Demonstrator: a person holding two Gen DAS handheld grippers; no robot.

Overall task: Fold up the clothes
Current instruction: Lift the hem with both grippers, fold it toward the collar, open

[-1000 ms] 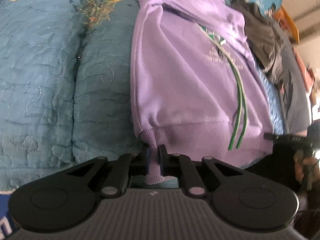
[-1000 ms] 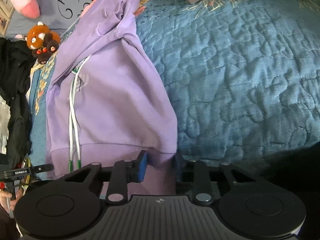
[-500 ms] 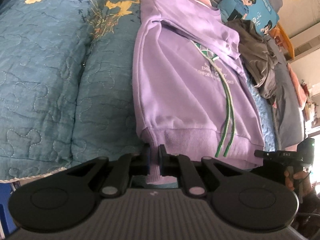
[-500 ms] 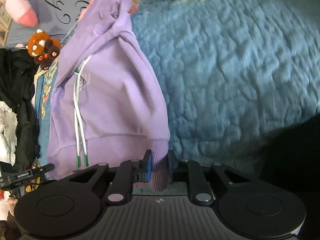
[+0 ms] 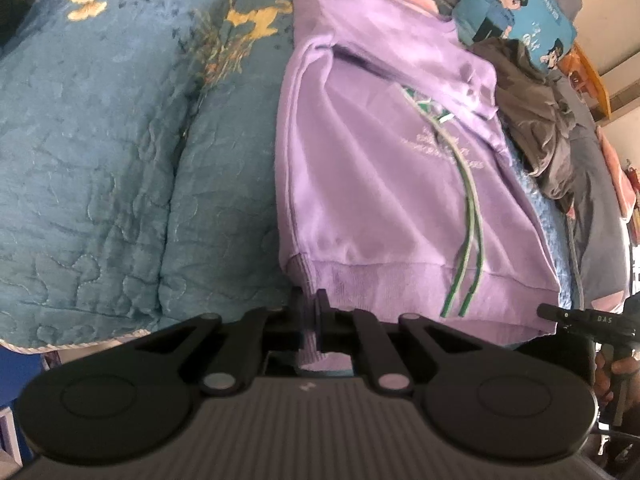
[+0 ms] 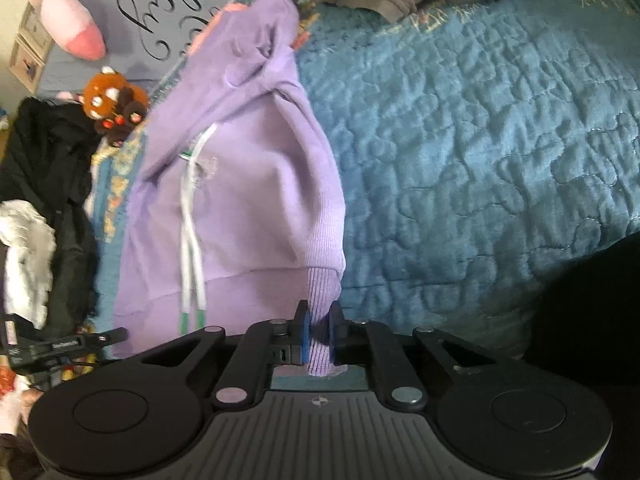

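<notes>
One purple hoodie (image 5: 384, 184) lies flat on the blue quilt (image 5: 100, 168), its two white, green-tipped drawstrings (image 6: 192, 264) trailing toward the ribbed hem. Your left gripper (image 5: 311, 304) is clamped on one hem corner, and your right gripper (image 6: 319, 322) pinches the other. Around it: one dark garment heap (image 5: 536, 128), one cartoon cushion (image 5: 516, 12), one brown plush toy (image 6: 110, 104).

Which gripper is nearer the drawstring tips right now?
Right. The right gripper clamps the hem closer to the drawstring tips; the left gripper clamps the opposite hem corner, farther away.
</notes>
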